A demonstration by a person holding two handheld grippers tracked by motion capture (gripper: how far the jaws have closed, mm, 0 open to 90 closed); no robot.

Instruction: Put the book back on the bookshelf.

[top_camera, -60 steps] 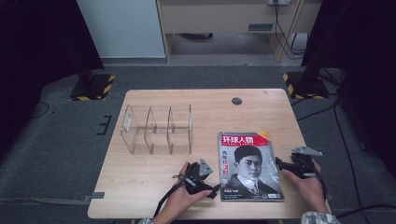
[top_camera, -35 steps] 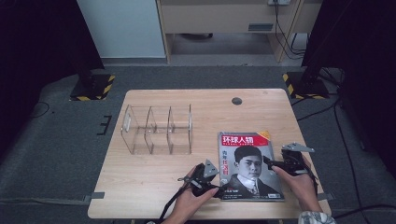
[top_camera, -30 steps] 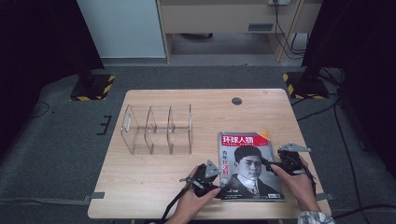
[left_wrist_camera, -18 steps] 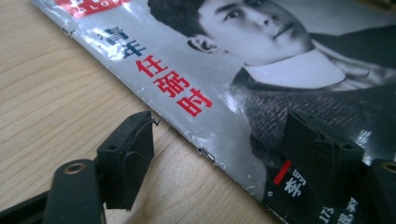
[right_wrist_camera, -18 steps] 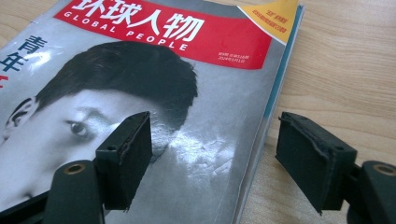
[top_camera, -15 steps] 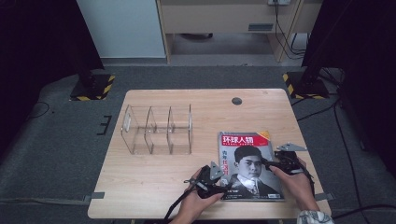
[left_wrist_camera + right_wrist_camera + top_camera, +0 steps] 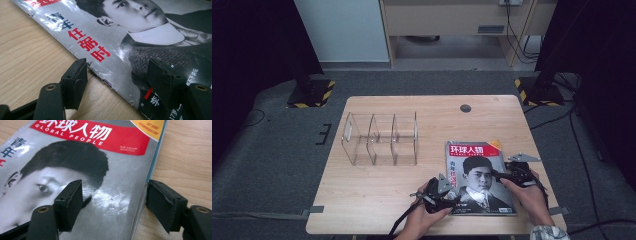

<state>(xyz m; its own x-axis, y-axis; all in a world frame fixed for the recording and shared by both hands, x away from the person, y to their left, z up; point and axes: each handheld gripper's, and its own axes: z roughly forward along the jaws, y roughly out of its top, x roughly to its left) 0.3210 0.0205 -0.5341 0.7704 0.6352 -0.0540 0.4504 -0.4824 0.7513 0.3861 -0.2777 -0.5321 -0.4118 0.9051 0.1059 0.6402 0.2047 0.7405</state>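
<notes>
both my hands now sit closer in on the glossy magazine (image 7: pixel 479 177) than two seconds ago, and both sets of jaws have just been closing. my left gripper (image 7: pixel 117 75) straddles its scuffed spine edge, blocky black pads spread, not pressing. my right gripper (image 7: pixel 113 197) straddles the opposite edge likewise. the magazine lies flat on the pale wood-grain table (image 7: pixel 387 200), right of the clear ribbed acrylic rack (image 7: pixel 379 140).

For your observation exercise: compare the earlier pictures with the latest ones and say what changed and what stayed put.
Both hands moved inward to the magazine. The left gripper now straddles its left edge and the right gripper its right edge. Both sets of jaws have just been closing, one jaw on the cover and one off the edge, not yet pressing. The magazine, the clear organiser and the table stayed put.
</notes>
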